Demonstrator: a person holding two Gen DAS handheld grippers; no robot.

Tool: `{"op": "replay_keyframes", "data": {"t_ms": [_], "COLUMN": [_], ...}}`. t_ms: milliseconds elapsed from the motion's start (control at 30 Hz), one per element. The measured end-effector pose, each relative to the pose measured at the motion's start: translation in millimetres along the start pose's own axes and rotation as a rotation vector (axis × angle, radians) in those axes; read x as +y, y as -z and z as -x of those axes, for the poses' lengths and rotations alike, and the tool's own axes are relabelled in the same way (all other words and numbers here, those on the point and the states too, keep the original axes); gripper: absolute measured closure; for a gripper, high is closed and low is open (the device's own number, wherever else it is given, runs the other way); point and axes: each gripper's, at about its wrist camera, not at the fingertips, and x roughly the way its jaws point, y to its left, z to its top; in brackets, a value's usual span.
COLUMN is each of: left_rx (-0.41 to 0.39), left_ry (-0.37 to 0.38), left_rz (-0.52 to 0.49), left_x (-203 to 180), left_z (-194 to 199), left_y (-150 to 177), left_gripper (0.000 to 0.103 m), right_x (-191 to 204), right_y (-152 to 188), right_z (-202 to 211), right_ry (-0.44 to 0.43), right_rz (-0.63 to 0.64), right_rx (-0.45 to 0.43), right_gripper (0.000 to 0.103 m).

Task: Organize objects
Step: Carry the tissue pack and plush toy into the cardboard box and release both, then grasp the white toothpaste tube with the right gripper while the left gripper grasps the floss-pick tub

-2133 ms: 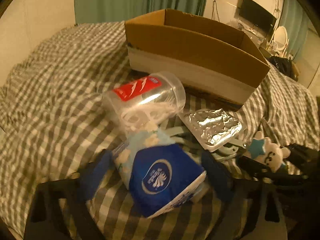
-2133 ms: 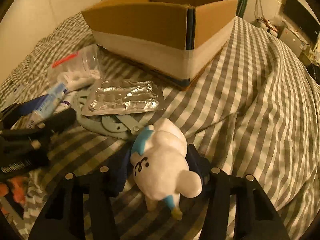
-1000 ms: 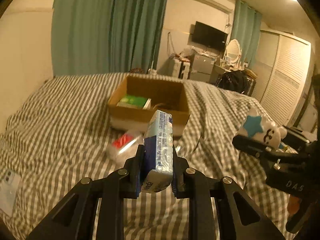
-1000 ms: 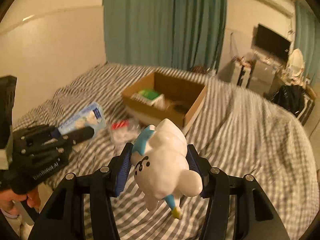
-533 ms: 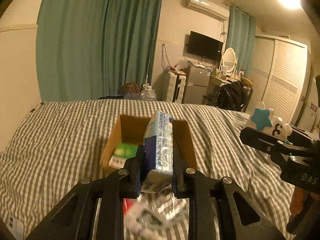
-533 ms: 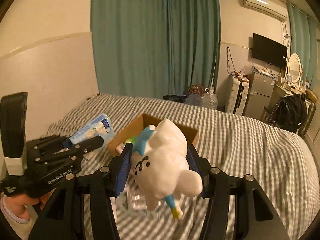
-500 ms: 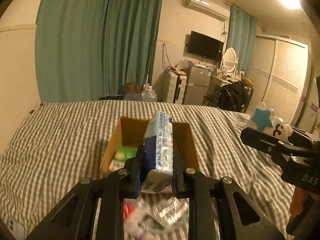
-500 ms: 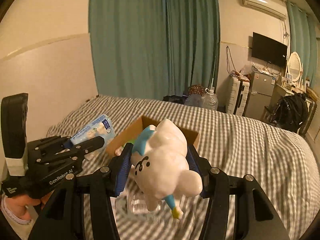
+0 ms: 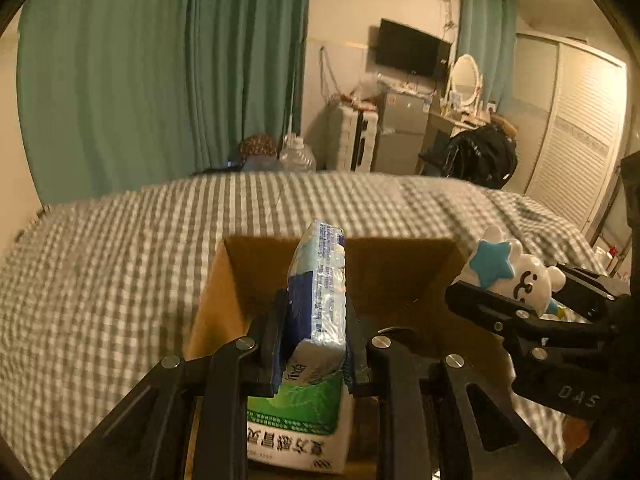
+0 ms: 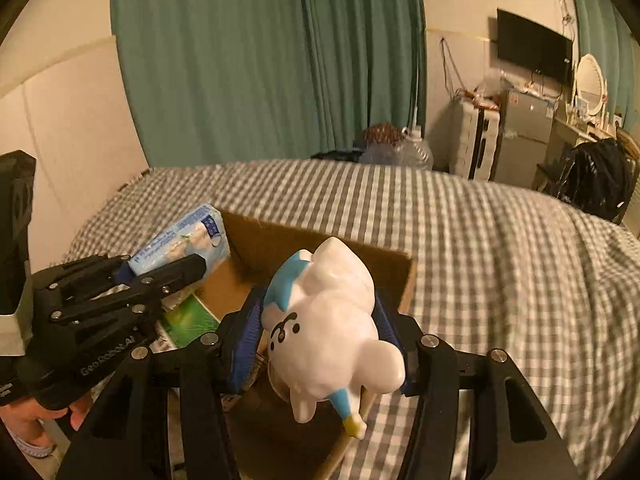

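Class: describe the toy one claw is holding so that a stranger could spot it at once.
Find the open brown cardboard box on the checked bed. Above its right side, the right claw grips a glossy white animal figurine. Its blue star patch distinguishes it from the blue tissue pack beside it.

Warm-lit bedroom, checked bed (image 9: 120, 264) near.
Teal curtains (image 9: 160, 80) far left; television (image 9: 412, 54), slatted wardrobe (image 9: 576, 152) right.

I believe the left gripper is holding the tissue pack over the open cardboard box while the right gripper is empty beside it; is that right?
Not quite: the right gripper is not empty. The right wrist view shows its fingers shut on a white and blue toy figure. The rest holds: the left gripper holds the tissue pack over the open cardboard box.
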Motion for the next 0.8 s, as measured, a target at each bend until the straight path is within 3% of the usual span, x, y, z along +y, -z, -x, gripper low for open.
{"op": "replay_keyframes", "data": {"t_ms": [200,233,267,333,367,400,467,567,667,800], "left_rx": [0.036,0.034,0.032,0.022,0.007,-0.023,-0.078,-0.070,-0.086,-0.147], "left_ry": [0.015,0.020,0.015,0.004,-0.016,-0.046,-0.071,-0.071,-0.117,-0.148], "left_rz": [0.052,0.057,0.059,0.055,0.056,0.063,0.090,0.127,0.110,0.074], "left_x": [9.4,8.8,8.0,4.8,3.4,1.7,2.3,4.1,1.5,-0.7], "left_z": [-17.0,-14.6,-10.8,-0.2,7.0,18.1,43.0,66.8,111.6,177.5], "left_y": [10.1,9.7,8.0,4.4,3.1,1.6,0.4,-3.1,-1.5,4.2], "left_gripper": [0.080,0.077,0.074,0.056,0.034,0.018,0.010,0.010,0.009,0.000], "right_x": [-5.8,-5.8,-6.0,-2.5,-1.6,-0.9,-1.1,3.2,4.2,15.3], "right_y": [-0.4,-1.4,-1.2,-1.9,-1.1,0.6,3.8,9.0,12.1,30.0], "right_z": [-4.2,0.9,5.9,19.2,28.3,36.0,53.1,87.7,130.6,191.1], "right_ry": [-0.035,-0.044,-0.040,0.012,0.031,0.031,0.028,0.048,0.062,0.061], "right_rz": [-0.026,-0.028,-0.029,-0.032,-0.036,-0.039,-0.046,-0.037,-0.030,-0.017], "right_rx": [0.008,0.001,-0.011,-0.030,-0.035,-0.039,-0.034,-0.040,-0.072,-0.119], "right_gripper": [0.049,0.048,0.040,0.025,0.023,0.023,0.023,0.022,0.020,0.012]}}
